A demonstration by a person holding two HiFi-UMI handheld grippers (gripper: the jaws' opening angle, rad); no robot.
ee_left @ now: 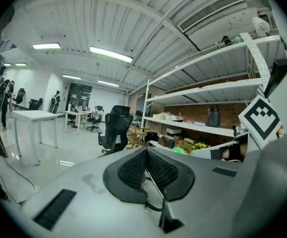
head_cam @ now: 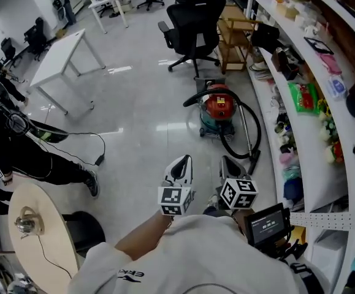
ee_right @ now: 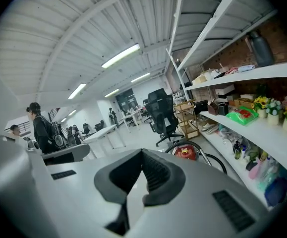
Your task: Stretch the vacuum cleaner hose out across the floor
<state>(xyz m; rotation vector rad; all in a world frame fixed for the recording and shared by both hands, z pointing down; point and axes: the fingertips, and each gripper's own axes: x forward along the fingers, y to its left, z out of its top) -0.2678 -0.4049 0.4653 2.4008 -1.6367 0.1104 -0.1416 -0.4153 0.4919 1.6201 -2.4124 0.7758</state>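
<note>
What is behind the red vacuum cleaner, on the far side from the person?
A black office chair and a small wooden rack stand behind the vacuum cleaner. Whatever lies right against its far side is covered by its body.

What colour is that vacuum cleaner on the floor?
The vacuum cleaner has a red top and teal base; head view shows it best.

Bright ceiling strip lights (ee_left: 111, 54) glare off the glossy floor (head_cam: 141, 106); both gripper views bulge, dark-cornered.
</note>
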